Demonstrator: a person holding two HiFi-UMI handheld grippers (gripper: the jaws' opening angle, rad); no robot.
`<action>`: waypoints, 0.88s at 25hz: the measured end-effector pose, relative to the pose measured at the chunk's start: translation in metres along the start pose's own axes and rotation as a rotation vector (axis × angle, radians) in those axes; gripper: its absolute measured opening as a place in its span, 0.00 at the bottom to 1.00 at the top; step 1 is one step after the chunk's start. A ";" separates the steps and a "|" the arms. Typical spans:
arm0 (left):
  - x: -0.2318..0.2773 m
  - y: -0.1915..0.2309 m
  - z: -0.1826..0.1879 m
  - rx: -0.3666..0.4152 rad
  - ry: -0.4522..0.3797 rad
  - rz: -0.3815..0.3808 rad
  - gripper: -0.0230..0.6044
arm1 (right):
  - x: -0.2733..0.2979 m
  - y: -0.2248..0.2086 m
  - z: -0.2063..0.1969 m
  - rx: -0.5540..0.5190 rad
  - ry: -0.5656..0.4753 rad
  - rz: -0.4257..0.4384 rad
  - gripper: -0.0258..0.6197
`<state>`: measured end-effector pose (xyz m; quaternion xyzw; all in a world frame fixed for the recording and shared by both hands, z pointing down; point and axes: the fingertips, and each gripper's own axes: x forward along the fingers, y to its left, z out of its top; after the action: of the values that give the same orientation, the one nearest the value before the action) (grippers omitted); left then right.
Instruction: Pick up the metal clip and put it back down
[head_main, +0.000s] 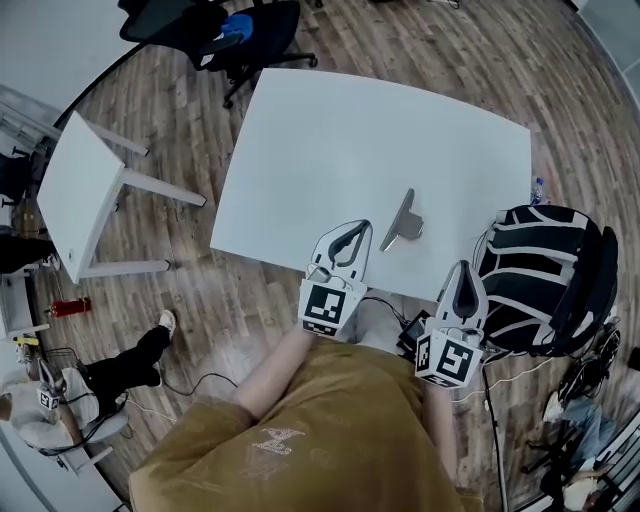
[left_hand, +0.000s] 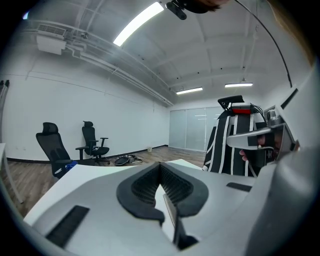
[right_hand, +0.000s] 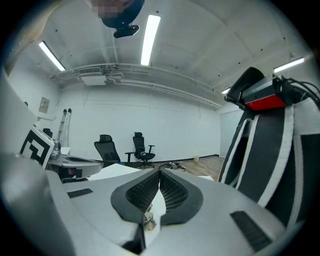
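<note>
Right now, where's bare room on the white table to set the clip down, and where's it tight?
The table is bare across its far half and left side, out to the edges. It is tight at the near edge, where the metal clip lies between the left claw and right claw, with the striped chair beside the near right corner.

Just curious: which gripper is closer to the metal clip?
Left. The left gripper sits just left of the clip; the right gripper is farther off, down to its right.
</note>
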<state>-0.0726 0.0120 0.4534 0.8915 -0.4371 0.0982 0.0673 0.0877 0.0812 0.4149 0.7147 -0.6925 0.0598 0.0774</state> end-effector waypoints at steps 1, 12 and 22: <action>0.003 0.000 0.001 -0.001 0.001 0.001 0.04 | 0.004 -0.001 0.001 0.004 0.000 0.004 0.05; 0.040 0.006 -0.006 -0.004 0.037 0.013 0.04 | 0.044 -0.016 -0.010 0.045 0.047 0.047 0.05; 0.064 0.007 -0.022 -0.003 0.091 0.028 0.04 | 0.075 -0.020 -0.035 0.072 0.108 0.085 0.05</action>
<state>-0.0420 -0.0368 0.4896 0.8797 -0.4462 0.1391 0.0873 0.1113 0.0148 0.4636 0.6827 -0.7145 0.1264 0.0862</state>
